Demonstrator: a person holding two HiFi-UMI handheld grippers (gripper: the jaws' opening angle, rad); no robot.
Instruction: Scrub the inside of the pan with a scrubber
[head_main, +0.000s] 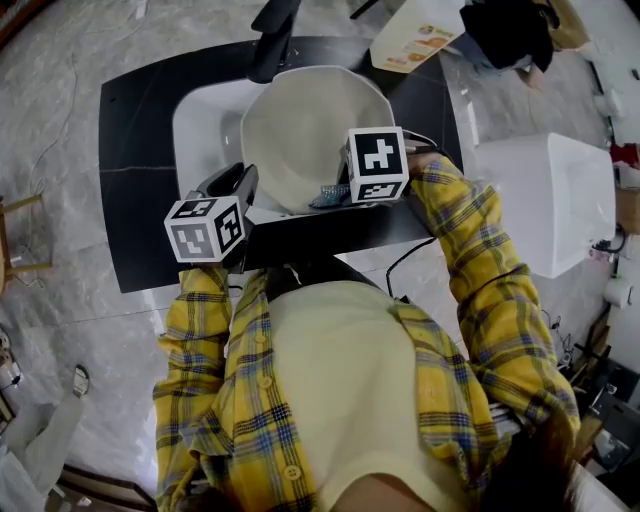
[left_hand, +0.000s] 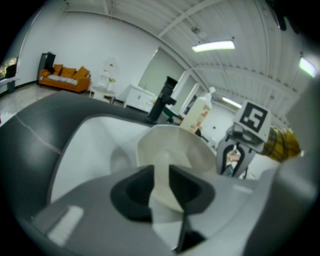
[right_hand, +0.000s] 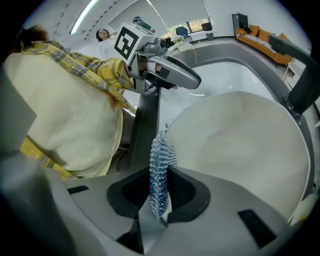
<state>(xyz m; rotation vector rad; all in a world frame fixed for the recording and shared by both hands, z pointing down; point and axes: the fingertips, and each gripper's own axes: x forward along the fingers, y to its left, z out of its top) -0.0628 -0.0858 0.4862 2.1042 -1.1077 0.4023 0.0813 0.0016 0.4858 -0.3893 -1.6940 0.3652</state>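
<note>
A cream-white pan (head_main: 310, 130) lies tilted in the white sink (head_main: 200, 120). My left gripper (head_main: 243, 185) is at the pan's near left edge, shut on a white part of the pan (left_hand: 161, 170), its handle or rim. In the left gripper view the pan's bowl (left_hand: 175, 145) rises just beyond the jaws. My right gripper (head_main: 342, 190) is at the pan's near rim, shut on a blue-and-silver mesh scrubber (right_hand: 159, 170). The scrubber (head_main: 330, 195) hangs beside the pan's edge (right_hand: 240, 145). The left gripper (right_hand: 170, 72) shows up in the right gripper view.
A black faucet (head_main: 272, 40) stands behind the sink, which is set in a black counter (head_main: 140, 150). A white bottle with a printed label (head_main: 415, 40) lies at the back right. A white box (head_main: 550, 200) sits to the right. The person's yellow plaid sleeves fill the foreground.
</note>
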